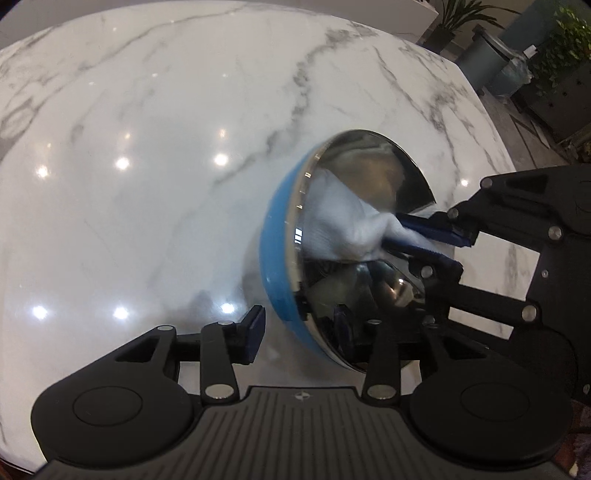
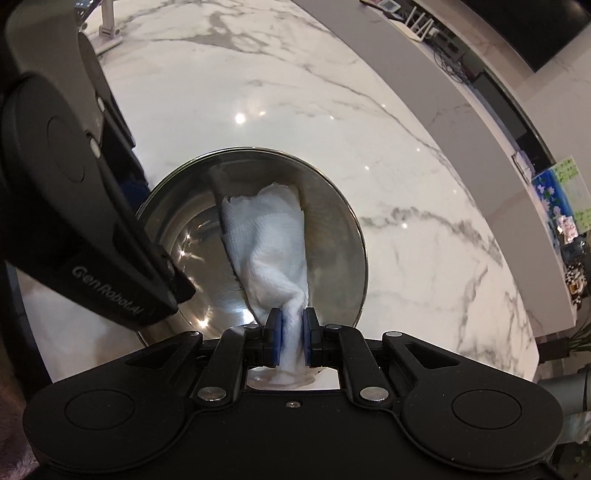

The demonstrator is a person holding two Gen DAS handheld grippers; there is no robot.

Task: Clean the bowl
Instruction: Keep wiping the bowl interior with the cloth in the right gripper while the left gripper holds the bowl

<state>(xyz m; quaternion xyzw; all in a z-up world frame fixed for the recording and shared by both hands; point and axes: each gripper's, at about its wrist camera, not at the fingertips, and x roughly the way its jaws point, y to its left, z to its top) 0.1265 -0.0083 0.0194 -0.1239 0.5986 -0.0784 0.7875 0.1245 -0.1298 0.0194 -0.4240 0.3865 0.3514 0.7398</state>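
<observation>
A bowl [image 1: 277, 258], blue outside and shiny steel inside, stands tilted on the white marble table [image 1: 147, 147] with its mouth facing right. My left gripper [image 1: 299, 321] straddles the bowl's lower rim, one finger outside the blue wall and one inside. The outer pad [image 1: 255, 332] sits a little off the wall, so the gripper is open. My right gripper [image 2: 291, 332] is shut on a white cloth [image 2: 269, 240], whose free end is spread across the inside of the bowl [image 2: 332, 221]. The left wrist view shows the same cloth [image 1: 343, 218] against the steel.
The left tool's black housing [image 2: 92, 221] crowds the bowl's left side. A white stand [image 2: 107, 33] sits at the far end of the table. A curved counter [image 2: 461, 122] with clutter runs along the right. Plants [image 1: 565, 48] and a grey bin [image 1: 487, 59] stand beyond the table's edge.
</observation>
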